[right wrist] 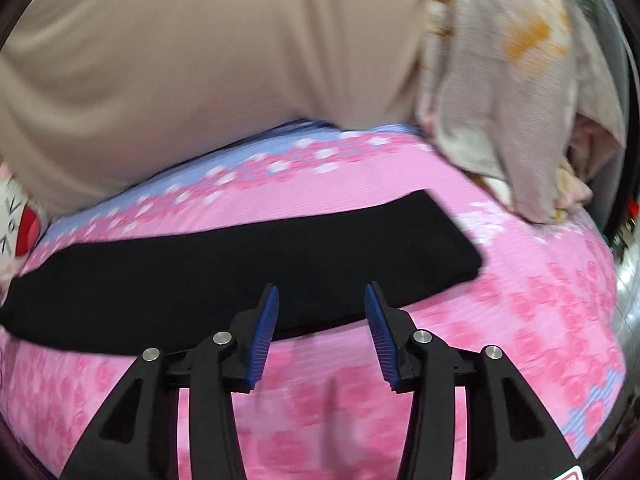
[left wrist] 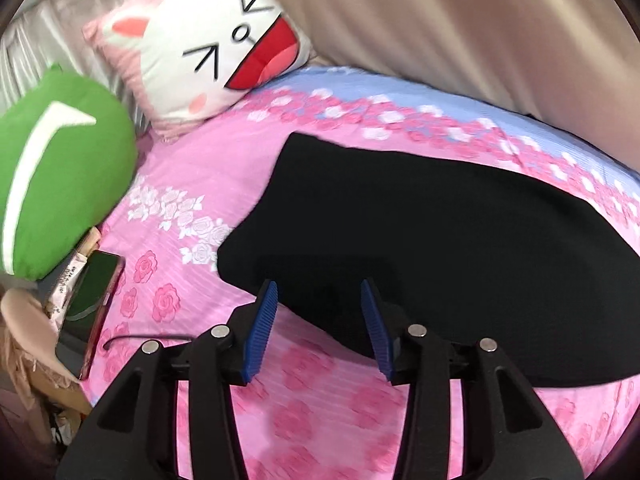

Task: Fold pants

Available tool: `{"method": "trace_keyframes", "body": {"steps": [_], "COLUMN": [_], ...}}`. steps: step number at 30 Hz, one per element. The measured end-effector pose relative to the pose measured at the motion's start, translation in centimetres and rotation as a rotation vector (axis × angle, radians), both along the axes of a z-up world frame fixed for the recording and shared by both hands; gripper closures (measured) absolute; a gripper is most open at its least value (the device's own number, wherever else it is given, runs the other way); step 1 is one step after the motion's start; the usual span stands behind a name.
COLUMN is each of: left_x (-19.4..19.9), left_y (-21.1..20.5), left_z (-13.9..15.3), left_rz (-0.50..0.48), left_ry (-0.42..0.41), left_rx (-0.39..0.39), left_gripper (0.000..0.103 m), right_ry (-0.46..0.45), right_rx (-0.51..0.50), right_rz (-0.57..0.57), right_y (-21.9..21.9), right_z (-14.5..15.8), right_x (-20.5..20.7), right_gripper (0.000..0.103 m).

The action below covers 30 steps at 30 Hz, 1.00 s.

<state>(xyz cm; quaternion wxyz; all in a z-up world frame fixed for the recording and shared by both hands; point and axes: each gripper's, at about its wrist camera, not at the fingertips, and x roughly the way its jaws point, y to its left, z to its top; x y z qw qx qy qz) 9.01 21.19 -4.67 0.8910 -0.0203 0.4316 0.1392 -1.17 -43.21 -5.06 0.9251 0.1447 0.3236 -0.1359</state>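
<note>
Both grippers are empty right now: your left gripper (left wrist: pixel 318 292) hangs with its blue pads spread apart just over the near edge of the black pants (left wrist: pixel 420 236), and your right gripper (right wrist: pixel 320 296) sits the same way, jaws wide, over the near edge further along the same garment (right wrist: pixel 240 264). Neither one grips cloth yet.

The pants lie flat on the bed (left wrist: pixel 192 160), on the pink rose-print sheet, as one long narrow band running crosswise in front of you. From that shape they look already folded lengthwise, leg on leg, so the step in hand is likely the crosswise fold. The squared end shows clearly in the right wrist view; the other end points toward the cat-face pillow (left wrist: pixel 200 40) and the green cushion (left wrist: pixel 52 172).

For the next move, you would want to lower each gripper until one pad slips under the near edge, close on every layer, then carry one end over to meet the other. Mind the phone (left wrist: pixel 94 304) and its cable near the left edge of the bed. Dark cloth hides its layers, so check your grip before lifting.
</note>
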Motion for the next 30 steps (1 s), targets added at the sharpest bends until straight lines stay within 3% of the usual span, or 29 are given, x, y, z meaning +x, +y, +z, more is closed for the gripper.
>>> {"method": "trace_keyframes", "body": {"steps": [3, 8, 10, 12, 15, 19, 25, 26, 30], "left_x": [1.2, 2.4, 2.9, 3.1, 1.9, -1.0, -1.6, -1.7, -2.3], "left_y": [1.8, 1.3, 1.8, 2.6, 2.0, -1.0, -7.5, -8.7, -14.3], "left_z": [-1.3, -2.7, -2.9, -3.5, -2.4, 1.0, 1.8, 1.9, 1.9], "left_rz": [-0.006, -0.014, 0.019, 0.033, 0.047, 0.016, -0.109, -0.137, -0.221], "left_ry": [0.027, 0.027, 0.031, 0.048, 0.021, -0.08, -0.106, -0.11, -0.13], "left_rx": [-0.061, 0.049, 0.068, 0.029, 0.029, 0.066, -0.009, -0.023, 0.01], "left_gripper": [0.062, 0.089, 0.089, 0.087, 0.087, 0.084, 0.082, 0.079, 0.045], "right_ry": [0.015, 0.024, 0.007, -0.001, 0.051, -0.007, 0.017, 0.022, 0.033], "right_rx": [0.004, -0.013, -0.03, -0.049, -0.073, -0.066, -0.051, -0.063, -0.046], "right_rz": [0.053, 0.11, 0.12, 0.128, 0.085, 0.038, 0.011, -0.004, -0.109], "right_y": [3.1, 6.6, 7.3, 7.7, 6.7, 4.5, 2.3, 1.7, -3.2], "right_z": [-0.4, -0.3, 0.3, 0.7, 0.0, 0.7, -0.2, -0.4, -0.9], "right_x": [1.3, 2.7, 2.7, 2.9, 3.2, 1.0, 0.0, -0.4, -2.1], "right_gripper": [0.059, 0.059, 0.058, 0.048, 0.047, 0.047, 0.047, 0.047, 0.046]}}
